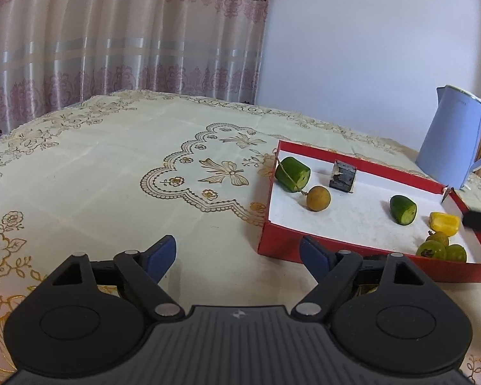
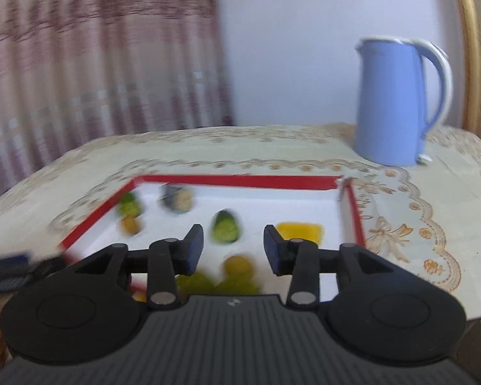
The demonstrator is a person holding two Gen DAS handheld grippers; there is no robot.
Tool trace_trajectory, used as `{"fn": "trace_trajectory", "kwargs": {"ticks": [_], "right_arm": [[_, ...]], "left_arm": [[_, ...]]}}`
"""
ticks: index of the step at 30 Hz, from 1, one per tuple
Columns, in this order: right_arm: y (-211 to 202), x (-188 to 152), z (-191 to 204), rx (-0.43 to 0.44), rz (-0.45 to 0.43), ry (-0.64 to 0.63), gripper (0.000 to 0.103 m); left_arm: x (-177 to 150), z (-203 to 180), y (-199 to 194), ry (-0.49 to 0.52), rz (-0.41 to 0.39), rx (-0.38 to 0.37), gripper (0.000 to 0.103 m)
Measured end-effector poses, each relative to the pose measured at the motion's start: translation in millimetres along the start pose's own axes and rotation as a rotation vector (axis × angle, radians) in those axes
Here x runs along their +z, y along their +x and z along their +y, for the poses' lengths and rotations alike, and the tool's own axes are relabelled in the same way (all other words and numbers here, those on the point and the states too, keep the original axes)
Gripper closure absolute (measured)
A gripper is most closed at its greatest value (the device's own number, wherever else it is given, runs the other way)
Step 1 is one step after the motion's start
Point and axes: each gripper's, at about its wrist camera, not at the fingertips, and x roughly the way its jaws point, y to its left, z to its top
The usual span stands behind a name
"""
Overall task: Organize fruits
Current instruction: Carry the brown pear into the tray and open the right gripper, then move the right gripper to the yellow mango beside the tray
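A red box (image 1: 304, 250) with a white floor lies on the table to the right of my left gripper (image 1: 237, 250). That gripper hovers over the cloth, open wide and empty. Inside the box are two cut green pieces (image 1: 292, 173) (image 1: 403, 210), a brown round fruit (image 1: 318, 198), a yellow piece (image 1: 444, 223) and small green round fruits (image 1: 439, 250). The right wrist view is blurred. My right gripper (image 2: 234, 243) hangs over the box's near part, open, its pads touching nothing. A green piece (image 2: 226, 226) lies just beyond it and a round yellowish fruit (image 2: 239, 266) below it.
A light blue kettle (image 2: 397, 102) stands at the table's back right, behind the box. A small dark block (image 1: 343, 176) sits inside the box near its far wall. The patterned tablecloth (image 1: 112, 176) spreads out to the left. A curtain (image 1: 112, 32) hangs behind.
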Motion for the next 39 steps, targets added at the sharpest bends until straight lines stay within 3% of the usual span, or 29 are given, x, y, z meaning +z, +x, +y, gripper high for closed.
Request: {"fn": "trace_trajectory", "kwargs": {"ticks": [2, 5, 12, 14, 17, 21, 26, 32, 39], "right_arm": [[-10.2, -9.1, 10.2, 0.08, 0.014, -0.043, 0.063], [-11.2, -17.9, 25.4, 0.13, 0.066, -0.125, 0.063], [11.5, -24.8, 43.7, 0.163, 0.158, -0.23, 0.063], [16.6, -26.5, 47.8, 0.156, 0.174, -0.255, 0.058], [25.0, -28.0, 51.5, 0.147, 0.189, -0.267, 0.057], [34.2, -30.9, 51.3, 0.138, 0.212, -0.262, 0.061], [14.8, -33.9, 45.8, 0.075, 0.158, -0.231, 0.062], [-13.7, -41.6, 10.3, 0.01, 0.129, -0.108, 0.064], [-12.3, -52.7, -11.9, 0.012, 0.141, -0.021, 0.064]], "left_arm": [[0.1, -0.8, -0.4, 0.006, -0.002, -0.002, 0.016], [0.2, -0.5, 0.7, 0.006, 0.004, -0.006, 0.016], [-0.2, 0.0, 1.1, 0.003, 0.004, -0.001, 0.016], [-0.3, -0.1, 1.0, 0.005, 0.004, -0.002, 0.016], [-0.6, 0.1, 0.9, 0.004, 0.002, -0.004, 0.016], [-0.6, 0.0, 1.7, 0.007, 0.005, -0.02, 0.016], [-2.3, -4.0, -3.6, 0.041, -0.011, -0.097, 0.016], [-12.0, -33.5, -19.3, 0.199, -0.003, -0.234, 0.016], [-19.1, -79.4, -19.1, 0.347, -0.016, -0.203, 0.016]]}}
